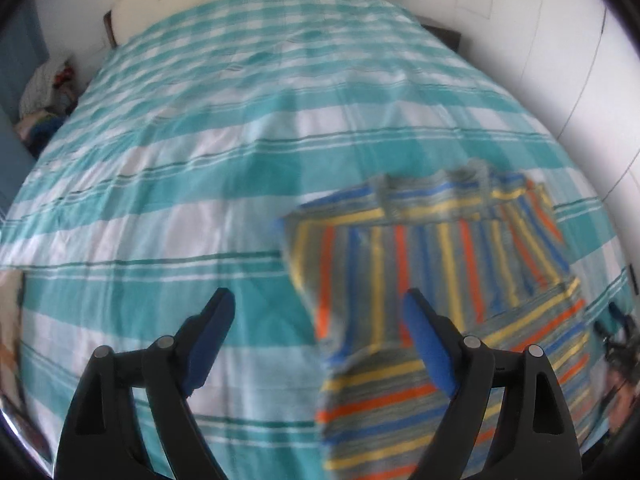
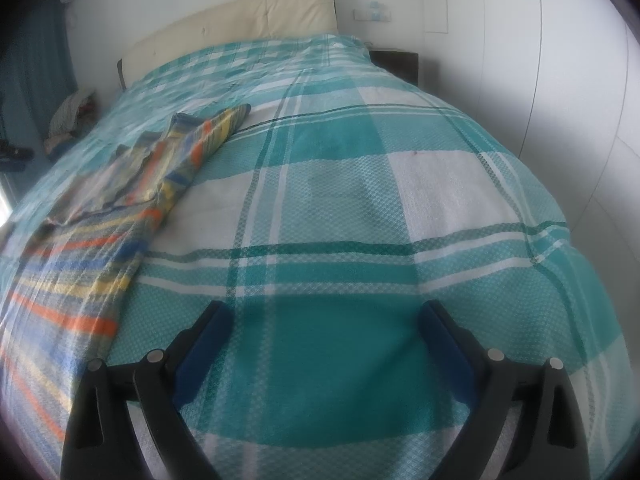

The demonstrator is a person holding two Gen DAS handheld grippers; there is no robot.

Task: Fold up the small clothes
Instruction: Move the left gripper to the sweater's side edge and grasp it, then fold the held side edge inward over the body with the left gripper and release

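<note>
Left wrist: striped garment (image 1: 432, 280) blurred, bottom edge cut off; both claws wide open, empty.

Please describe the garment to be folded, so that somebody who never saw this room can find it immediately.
A large bed fills the room, covered by a teal and white checked bedspread. The striped garment lies on this bedspread, in front of both open grippers. It alone has narrow orange, blue and yellow stripes on grey.

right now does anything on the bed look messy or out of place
The striped garment lies rumpled and partly folded over itself, edges uneven. Both grippers, left and right, are open and hold nothing. Nothing looks spilled or damaged.
</note>
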